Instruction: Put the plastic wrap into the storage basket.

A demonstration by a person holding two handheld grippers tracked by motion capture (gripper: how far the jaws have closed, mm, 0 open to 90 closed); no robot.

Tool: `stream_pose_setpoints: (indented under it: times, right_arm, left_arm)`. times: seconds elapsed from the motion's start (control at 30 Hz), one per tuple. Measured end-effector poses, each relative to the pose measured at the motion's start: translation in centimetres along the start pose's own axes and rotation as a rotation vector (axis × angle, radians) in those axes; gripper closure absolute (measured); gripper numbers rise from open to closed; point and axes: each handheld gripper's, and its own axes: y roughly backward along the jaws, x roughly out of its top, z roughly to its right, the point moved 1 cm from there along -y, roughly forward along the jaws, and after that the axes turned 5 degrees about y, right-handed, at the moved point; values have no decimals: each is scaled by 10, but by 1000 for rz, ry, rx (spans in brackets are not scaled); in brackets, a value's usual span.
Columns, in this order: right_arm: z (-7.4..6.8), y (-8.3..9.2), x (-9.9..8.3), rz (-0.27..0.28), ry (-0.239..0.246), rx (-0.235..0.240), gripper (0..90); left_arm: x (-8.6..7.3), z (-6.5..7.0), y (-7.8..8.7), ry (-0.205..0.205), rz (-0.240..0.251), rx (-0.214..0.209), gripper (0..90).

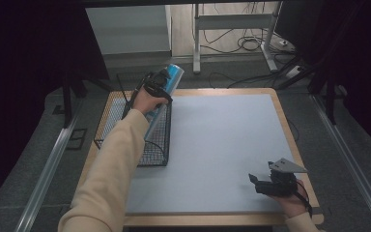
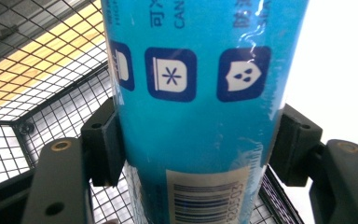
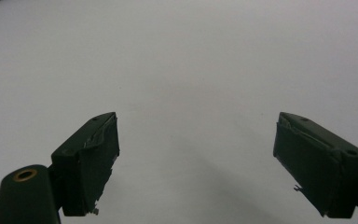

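A blue plastic-wrapped roll [image 1: 170, 84] with white icons and a barcode stands tilted over the black wire basket [image 1: 125, 133] at the table's left. My left gripper [image 1: 157, 83] is shut on the blue roll [image 2: 196, 93], both black pads [image 2: 103, 140] pressing its sides, with the basket's mesh [image 2: 42, 79] beneath. My right gripper [image 1: 260, 182] rests near the front right of the table. In the right gripper view its jaws stand wide apart with nothing between them, my right gripper [image 3: 196, 163] over the bare grey mat.
A pale grey mat [image 1: 222, 145] covers most of the wooden table [image 1: 290, 140]. The wire basket sits at the mat's left edge. Beyond the table are a desk frame [image 1: 232, 29] and cables on the floor.
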Motion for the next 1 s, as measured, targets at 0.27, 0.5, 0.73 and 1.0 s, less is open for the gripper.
stream_pose_setpoints:
  times: [0.27, 0.5, 0.73, 1.0]
  right_arm:
    - [0, -1, 0, -3, -1, 2, 147]
    - [0, -1, -1, -5, -1, 1, 147]
    - [-2, -1, 0, -4, 0, 2, 147]
    - [-1, 0, 0, -2, 1, 4, 147]
  left_arm:
    - [-3, -7, -4, -3, -4, 54, 313]
    - [-8, -13, -7, -6, -15, 67, 302]
    - [-8, -9, 5, 4, 19, 63, 182]
    - [-20, 2, 41, 21, 141, -15, 131]
